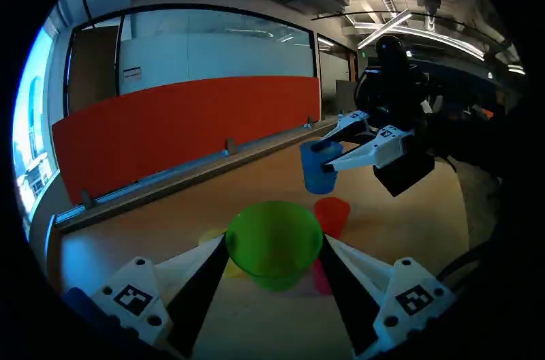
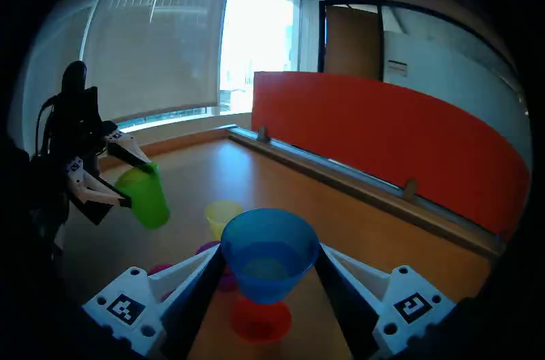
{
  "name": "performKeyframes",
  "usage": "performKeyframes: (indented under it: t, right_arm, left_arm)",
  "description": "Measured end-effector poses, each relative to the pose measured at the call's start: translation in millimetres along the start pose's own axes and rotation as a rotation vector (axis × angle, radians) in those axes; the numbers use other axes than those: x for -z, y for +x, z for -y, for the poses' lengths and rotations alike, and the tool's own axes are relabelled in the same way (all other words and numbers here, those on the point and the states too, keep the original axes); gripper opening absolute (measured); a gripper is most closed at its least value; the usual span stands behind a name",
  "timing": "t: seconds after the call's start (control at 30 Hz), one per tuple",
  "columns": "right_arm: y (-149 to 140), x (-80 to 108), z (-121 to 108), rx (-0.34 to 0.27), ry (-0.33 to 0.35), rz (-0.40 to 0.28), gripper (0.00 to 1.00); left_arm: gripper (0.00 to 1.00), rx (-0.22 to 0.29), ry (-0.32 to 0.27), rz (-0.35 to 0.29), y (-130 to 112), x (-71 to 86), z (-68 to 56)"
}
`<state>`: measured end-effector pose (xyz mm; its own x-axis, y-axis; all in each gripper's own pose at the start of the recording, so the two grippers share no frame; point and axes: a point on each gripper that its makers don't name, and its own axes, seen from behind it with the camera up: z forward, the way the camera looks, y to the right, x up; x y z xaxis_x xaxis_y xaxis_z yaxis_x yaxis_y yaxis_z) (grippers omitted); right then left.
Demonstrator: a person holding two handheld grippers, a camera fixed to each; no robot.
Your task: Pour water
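Over table (image 1: 415, 223): green cup (image 1: 274, 247) (left tool (image 1: 273, 241)), blue cup (image 2: 269, 254) (right tool (image 2: 269, 249)) clamped.

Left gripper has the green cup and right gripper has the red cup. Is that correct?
Not quite. The right gripper holds the blue cup, as the right gripper view shows; the red cup stands on the table. The left gripper does hold the green cup.

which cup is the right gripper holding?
The blue cup, pinched in the right gripper above the table. The green cup is in the left gripper; the red cup and yellow cup stand free.
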<state>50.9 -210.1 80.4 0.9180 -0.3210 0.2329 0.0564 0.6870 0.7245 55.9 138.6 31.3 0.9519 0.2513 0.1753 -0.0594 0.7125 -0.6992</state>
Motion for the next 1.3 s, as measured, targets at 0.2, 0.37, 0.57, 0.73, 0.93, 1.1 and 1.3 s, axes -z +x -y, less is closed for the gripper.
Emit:
performKeyframes:
  t: [0.2, 0.37, 0.57, 0.73, 0.93, 1.1, 1.3]
  right_arm:
    - [8.2, 10.5, 3.5, 0.006, -0.011, -0.034, 0.91]
    - [17.5, 19.3, 5.5, 0.002, -0.02, -0.072, 0.91]
    - [29.0, 29.0, 10.0, 0.005, -0.03, -0.13, 0.91]
    - [36.8, 34.8, 13.5, 0.006, -0.035, -0.176, 0.91]
    - [42.7, 38.8, 15.2, 0.004, -0.044, -0.217, 0.91]
    - [48.3, 42.1, 16.7, -0.004, -0.046, -0.25, 0.91]
    - [52.1, 44.1, 18.4, -0.014, -0.042, -0.267, 0.91]
  left_arm:
    - [0.88, -0.007, 0.005, -0.025, 9.9, 4.3, -3.5]
    - [0.88, -0.007, 0.008, -0.042, 17.6, 9.6, -5.8]
    - [0.88, -0.007, 0.007, -0.063, 27.5, 13.7, -9.3]
    - [0.88, -0.016, 0.009, -0.071, 32.8, 16.3, -12.2]
    - [0.88, -0.012, 0.007, -0.082, 37.4, 18.1, -14.3]
    - [0.88, -0.006, 0.007, -0.096, 41.1, 18.8, -14.4]
    - [0.88, -0.009, 0.008, -0.124, 46.5, 21.9, -14.8]
